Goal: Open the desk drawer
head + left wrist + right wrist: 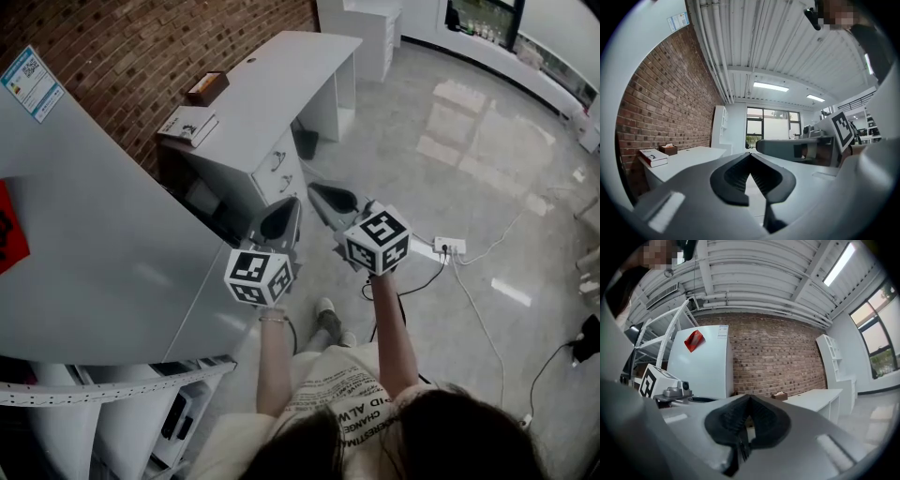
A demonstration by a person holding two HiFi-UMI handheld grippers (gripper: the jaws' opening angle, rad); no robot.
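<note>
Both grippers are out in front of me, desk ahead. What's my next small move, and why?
Probably carry the left gripper forward toward the top drawer of the desk, opening its jaws on the way. It and the right gripper are both shut, empty and well short of the drawer handles, and the left looks nearer.

The table (pixel 281 80) stands along the brick wall (pixel 122 47), with a book (pixel 187 125) on its near end, a box (pixel 207 87) just behind the book, the drawers (pixel 278 171) under that near end, and a bin (pixel 307 142) on the floor in the gap beyond them. The left claw (pixel 279 223) and right claw (pixel 333 201) hang side by side in front of the drawers and apart from them, the right one just beside the left. A power strip (pixel 449 246) lies on the floor right of the right claw, a panel (pixel 94 253) stands left of the left claw, and a shelf (pixel 370 28) stands beyond the table's far end.
</note>
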